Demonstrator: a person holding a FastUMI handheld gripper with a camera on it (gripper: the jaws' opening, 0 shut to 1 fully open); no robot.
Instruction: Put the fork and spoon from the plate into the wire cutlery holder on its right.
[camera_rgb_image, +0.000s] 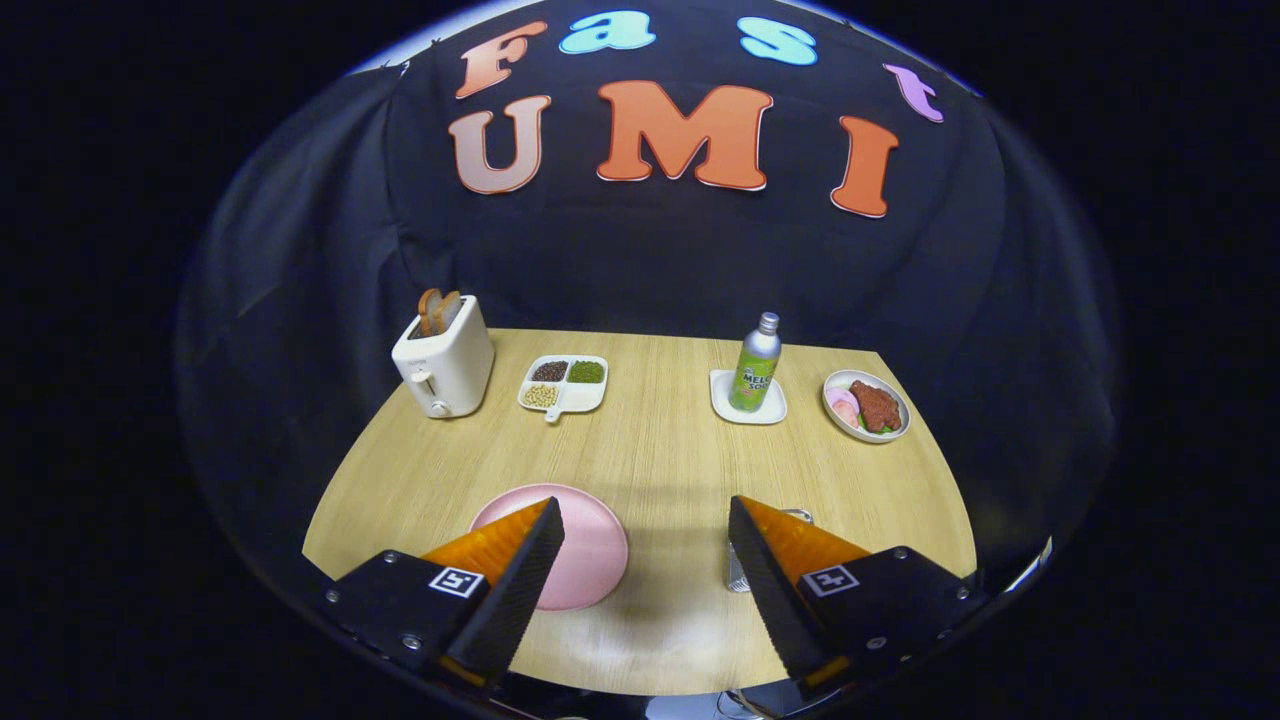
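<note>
Gripper view, from above the near edge of a wooden table (660, 450). Gripper (646, 520) spread wide, nothing between the fingers, only bare tabletop in the gap.

Pink plate (590, 540) at about 9 o'clock from the gap, partly covered by the left finger (510, 560); visible part of the plate bare, no fork or spoon to be made out on it. Wire cutlery holder (738, 575) at about 3 o'clock from the gap, mostly hidden behind the right finger (770, 560); just a metal sliver and a bit of rim showing beside and above the fingertip. Contents of the holder impossible to tell.

Farther off, along the back of the table, well beyond the fingers:
- White toaster (443, 365) at about 11 o'clock, two slices of toast (438, 311) standing up out of its slots.
- Divided white dish (563, 384) just right of the toaster, beans or grains in three compartments, dark, green and pale.
- Green bottle (756, 365) with a silver cap at about 1 o'clock, upright on a small white square tray (775, 411).
- Round bowl (866, 405) at about 2 o'clock, holding a brown meat piece with something pink and green.

Open wood between the back row and the fingers.
</note>
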